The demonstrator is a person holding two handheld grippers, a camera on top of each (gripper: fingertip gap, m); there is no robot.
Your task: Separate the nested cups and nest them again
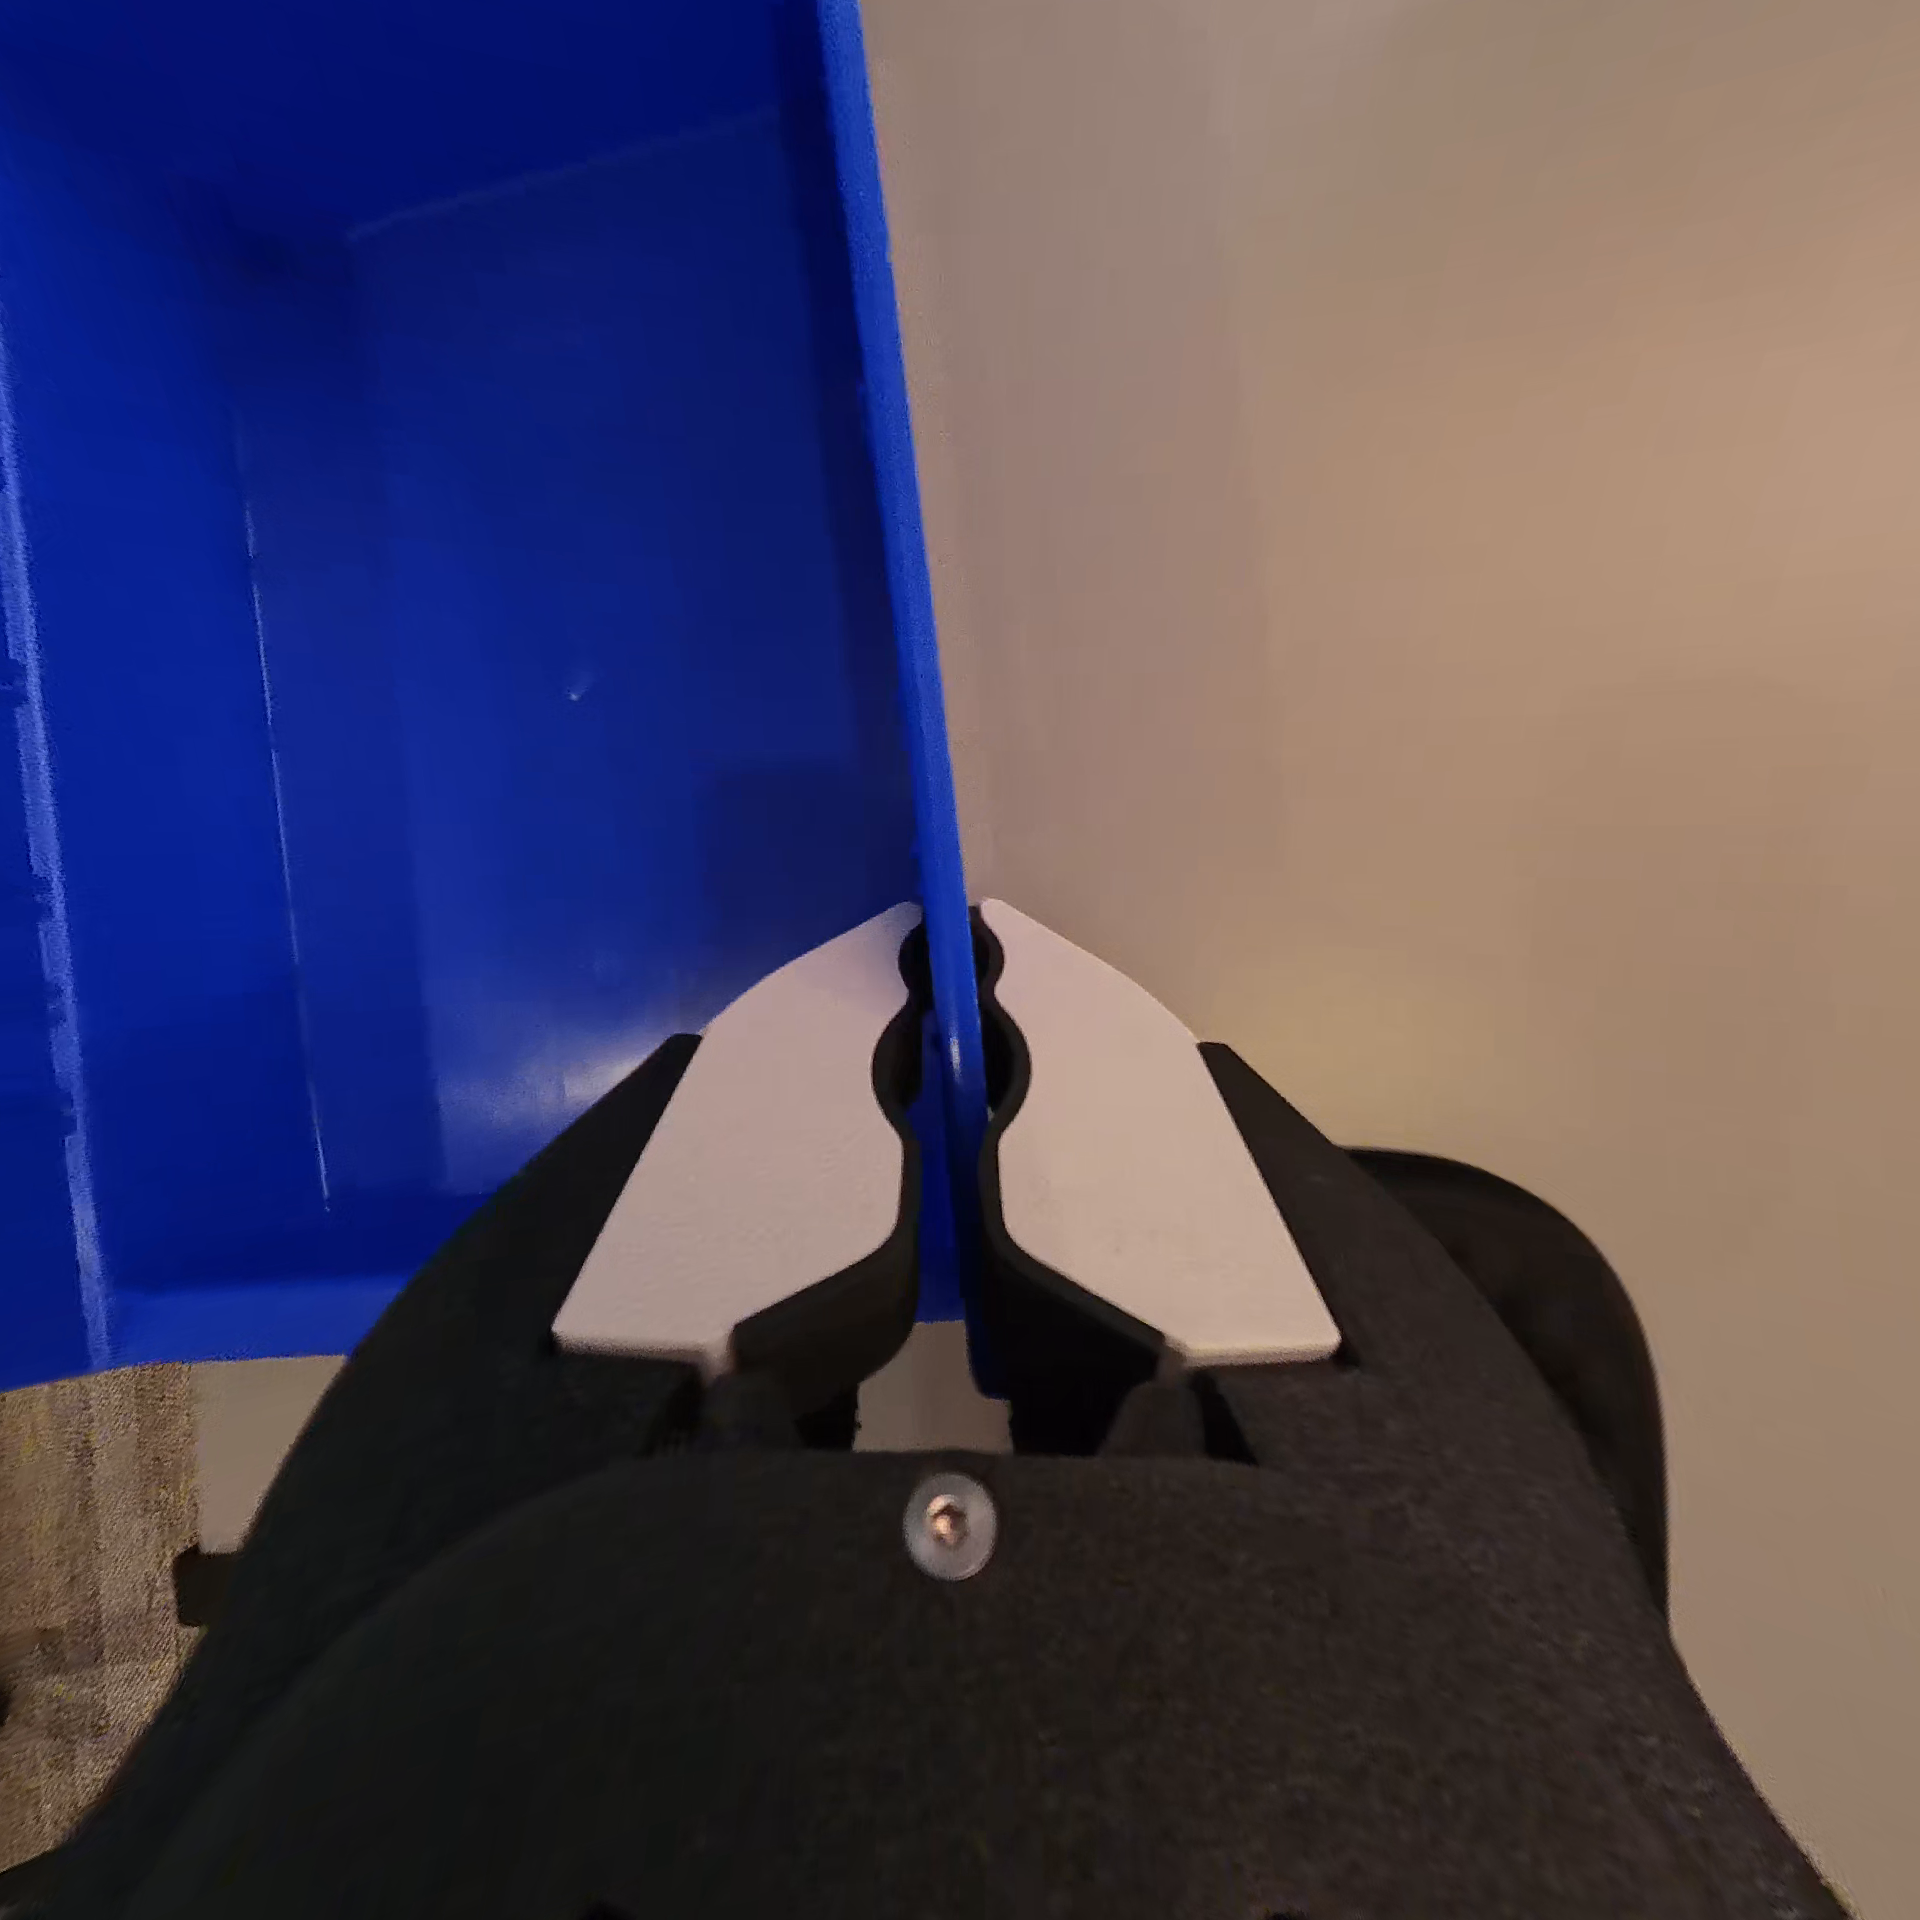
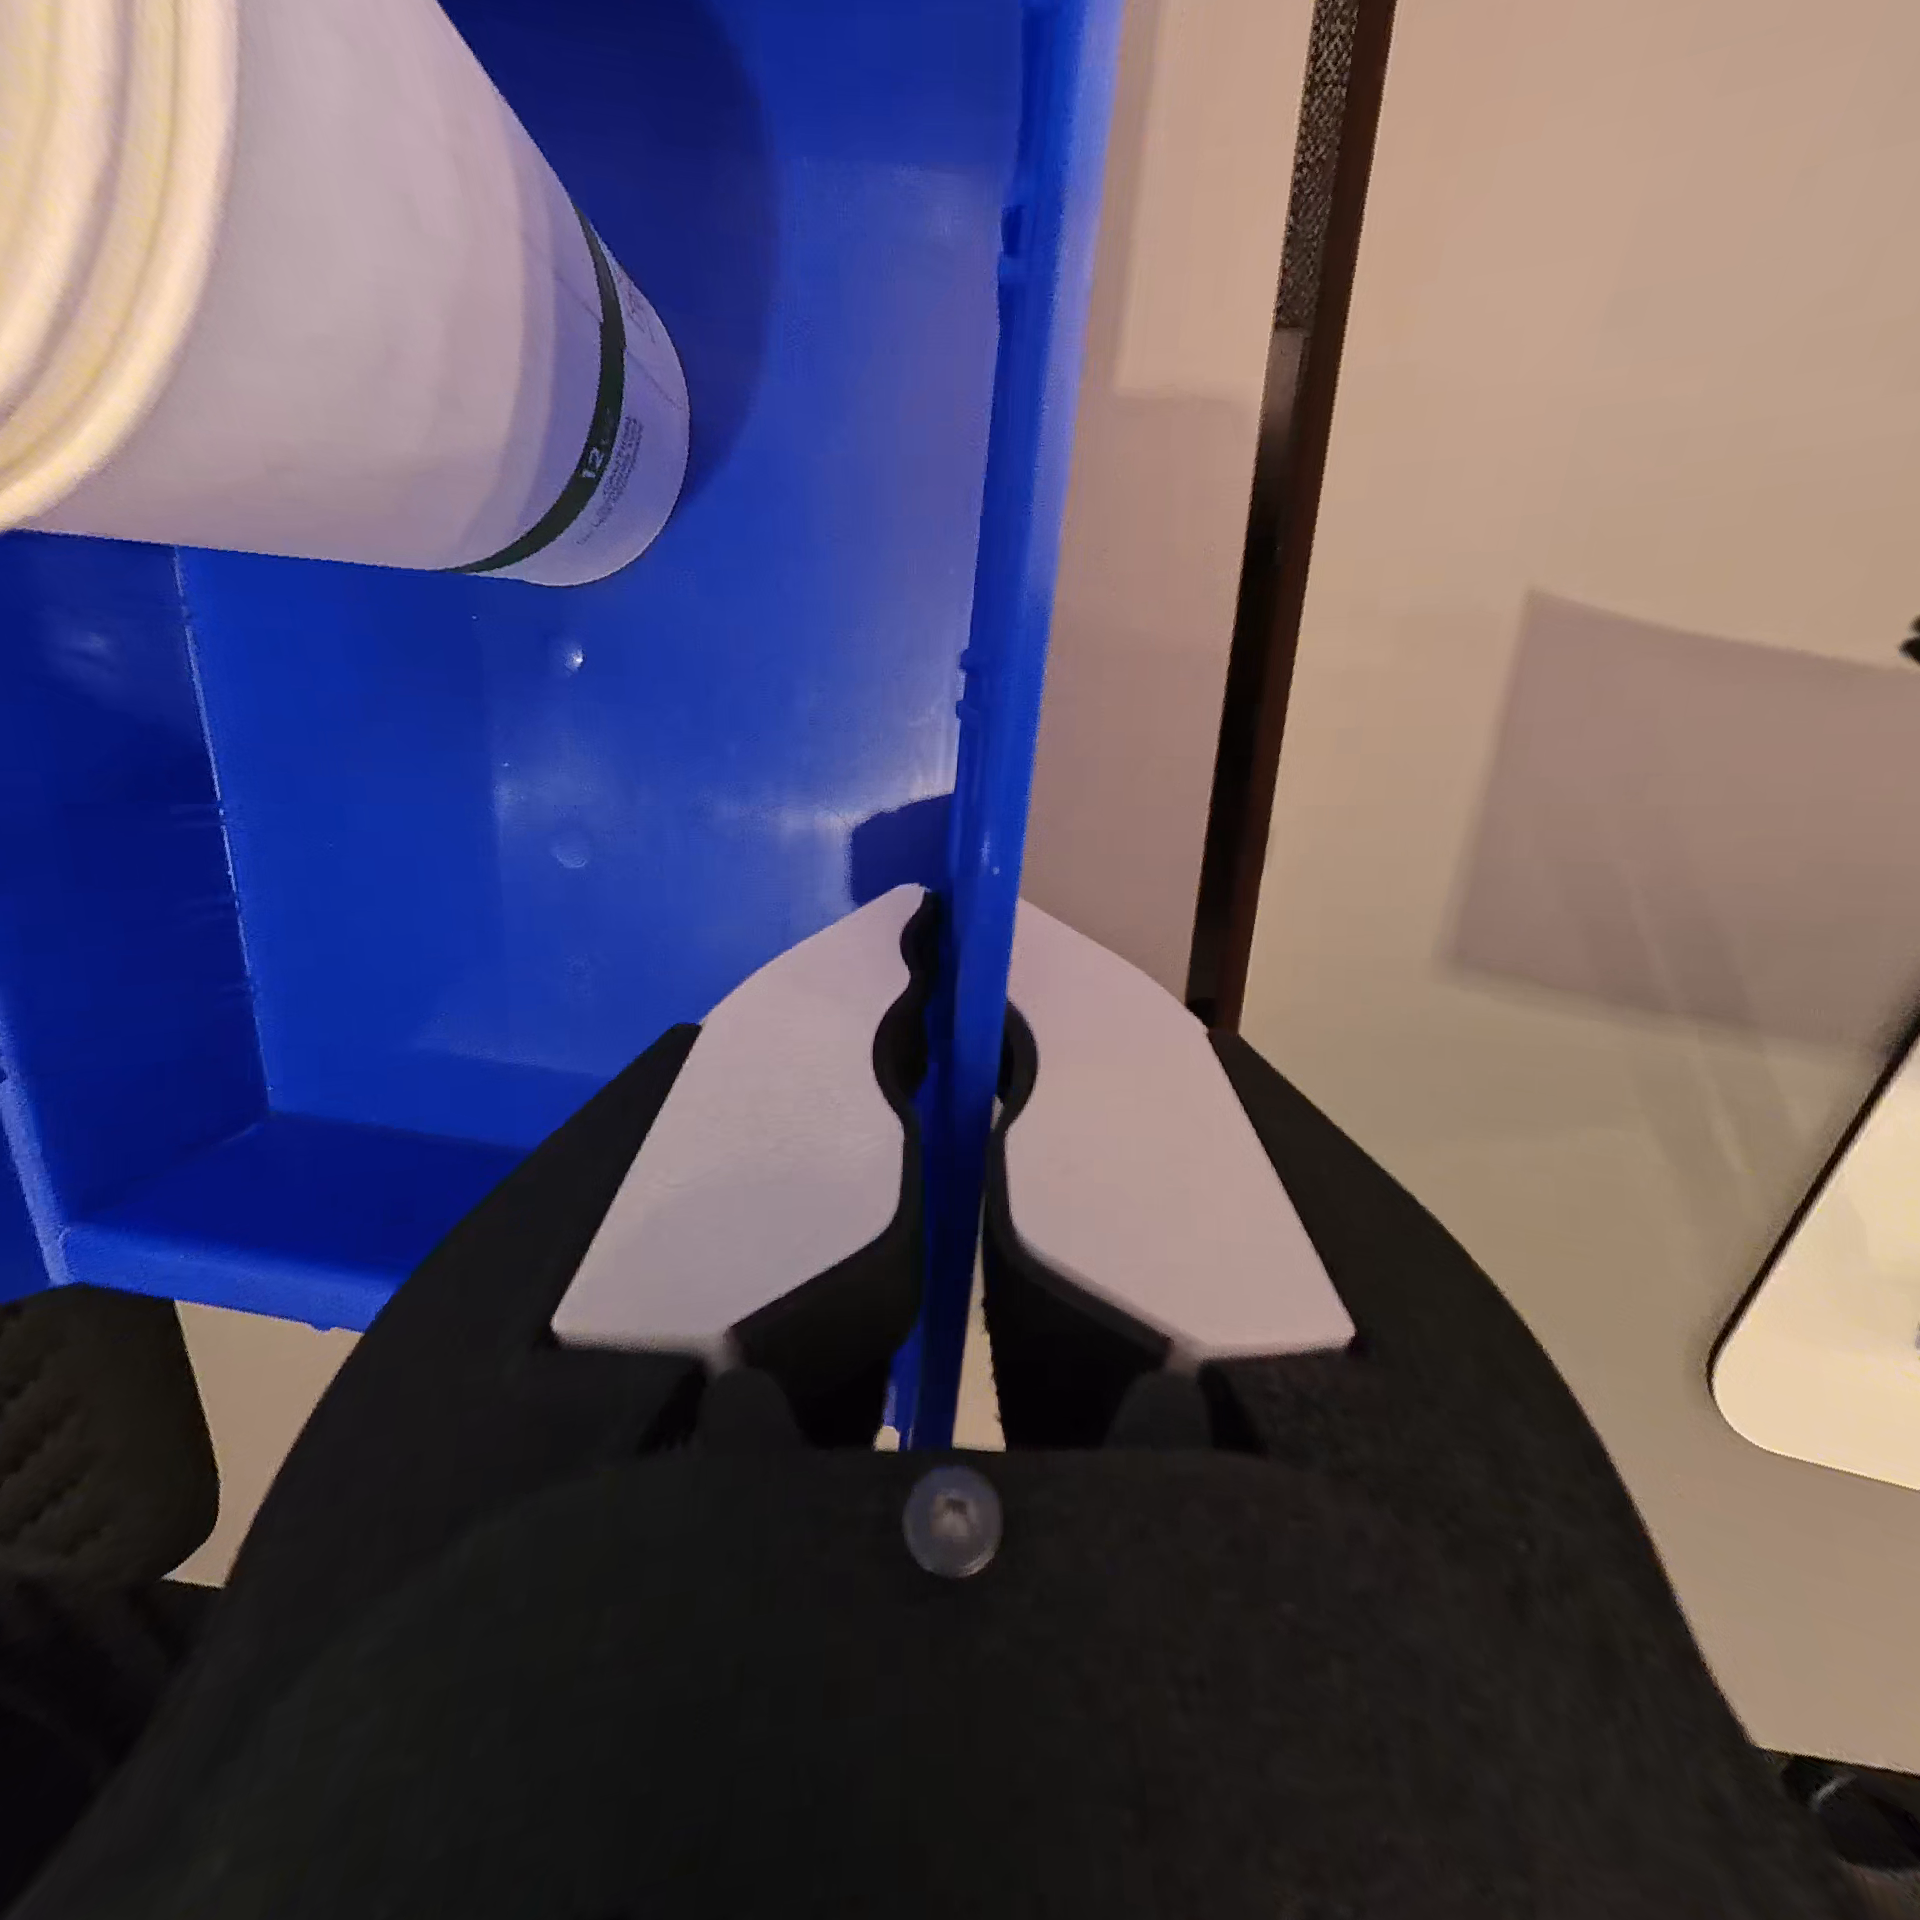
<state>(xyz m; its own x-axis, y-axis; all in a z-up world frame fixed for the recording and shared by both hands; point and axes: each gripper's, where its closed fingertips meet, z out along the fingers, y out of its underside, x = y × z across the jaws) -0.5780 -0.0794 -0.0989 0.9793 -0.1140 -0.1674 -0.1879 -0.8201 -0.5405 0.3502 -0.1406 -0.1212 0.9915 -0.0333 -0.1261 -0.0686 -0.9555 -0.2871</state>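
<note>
A blue plastic bin (image 1: 520, 623) fills the left of the left wrist view. My left gripper (image 1: 951, 914) is shut on the bin's right wall (image 1: 894, 520), one pad inside and one outside. In the right wrist view my right gripper (image 2: 961, 904) is shut on a wall (image 2: 997, 727) of the blue bin (image 2: 520, 883) in the same way. A stack of nested white paper cups (image 2: 343, 343) lies on its side inside the bin at the upper left, rims to the left, base with a dark green band to the right.
A pale tabletop (image 1: 1455, 727) lies to the right of the bin. In the right wrist view a dark upright post (image 2: 1299, 520) stands right of the bin, and a white rounded object (image 2: 1839, 1299) sits at the right edge. A black-gloved hand (image 2: 94, 1455) shows at lower left.
</note>
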